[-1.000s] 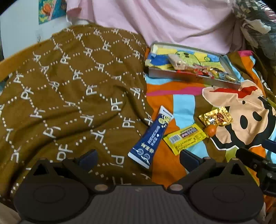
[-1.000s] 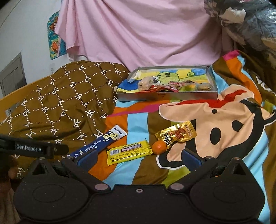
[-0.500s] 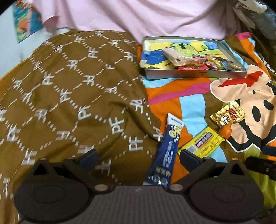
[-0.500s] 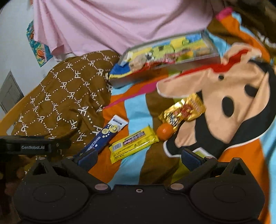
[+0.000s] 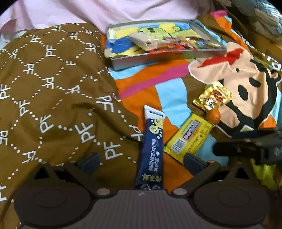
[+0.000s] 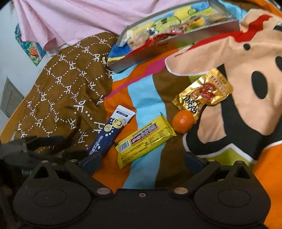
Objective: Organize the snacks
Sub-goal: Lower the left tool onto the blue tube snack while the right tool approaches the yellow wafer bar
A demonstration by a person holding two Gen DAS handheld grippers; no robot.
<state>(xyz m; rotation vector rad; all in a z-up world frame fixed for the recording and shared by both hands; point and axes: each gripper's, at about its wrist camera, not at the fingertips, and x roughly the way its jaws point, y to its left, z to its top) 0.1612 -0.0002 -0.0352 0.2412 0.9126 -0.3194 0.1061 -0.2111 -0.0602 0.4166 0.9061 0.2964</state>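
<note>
Snacks lie loose on a cartoon bedspread (image 6: 246, 58) w/ a brown patterned quilt (image 5: 52, 98) on the left side. Left gripper (image 5: 141, 161) sits low, jaws wide apart, w/ the blue stick pack (image 5: 152, 148) lying lengthwise between the fingers, its near end under the gripper body; can't tell if anything touches it. Yellow bar (image 5: 189, 138) lies just beside the blue pack on the right, its near corner by the left gripper's right finger. Small orange (image 5: 213, 114) sits at the bar's far end, touching the gold wrapper (image 5: 212, 99) beyond it. Right gripper (image 6: 141, 159) also wide open, empty, w/ the yellow bar (image 6: 145, 141) just ahead between its fingers and the blue pack's near end at its left fingertip. Metal tray (image 5: 158, 60) rests farther back, well apart from the loose items, w/ several wrapped snacks already inside. Pink cloth (image 6: 88, 15) hangs behind.
</note>
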